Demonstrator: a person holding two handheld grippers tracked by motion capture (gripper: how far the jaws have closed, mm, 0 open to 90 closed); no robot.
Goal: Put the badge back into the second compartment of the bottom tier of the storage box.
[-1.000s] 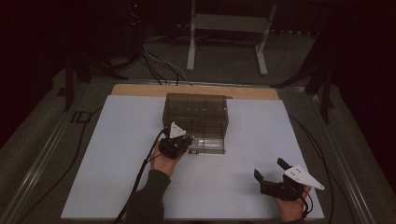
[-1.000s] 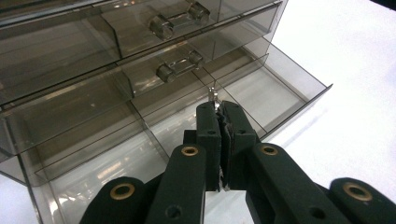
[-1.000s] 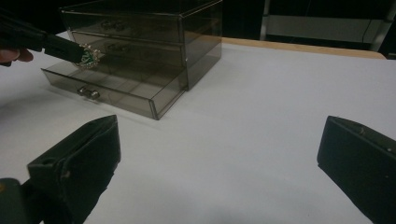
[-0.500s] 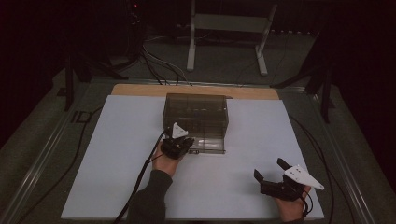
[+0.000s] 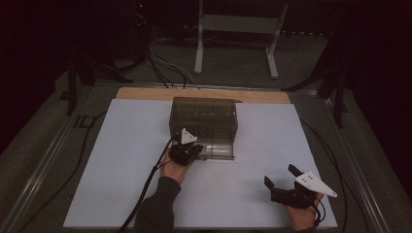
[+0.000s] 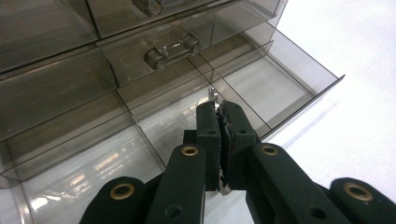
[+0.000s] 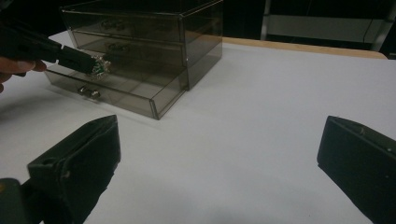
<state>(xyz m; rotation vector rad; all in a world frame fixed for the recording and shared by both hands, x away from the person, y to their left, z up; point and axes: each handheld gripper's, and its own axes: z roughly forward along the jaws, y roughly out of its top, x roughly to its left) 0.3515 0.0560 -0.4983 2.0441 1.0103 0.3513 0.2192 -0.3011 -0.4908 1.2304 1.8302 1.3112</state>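
A smoky clear drawer box (image 5: 204, 116) stands at the middle of the white table, its bottom drawer (image 5: 217, 151) pulled out toward me. My left gripper (image 5: 196, 148) hangs over the drawer's left part. In the left gripper view my left gripper (image 6: 219, 109) is shut on a small silvery metal piece (image 6: 212, 92) that pokes out past the tips, above the drawer's divided compartments (image 6: 252, 88). The right gripper view shows that piece (image 7: 100, 65) glinting at the drawer box (image 7: 154, 42). My right gripper (image 5: 279, 174) rests at the front right, open, nothing between its jaws (image 7: 219, 126).
The white board (image 5: 121, 160) covers the table, with a wooden strip (image 5: 145, 93) along its far edge. Cables (image 5: 145, 189) trail from the left gripper toward the front. A metal stand (image 5: 233, 29) and more cables lie on the floor beyond the table.
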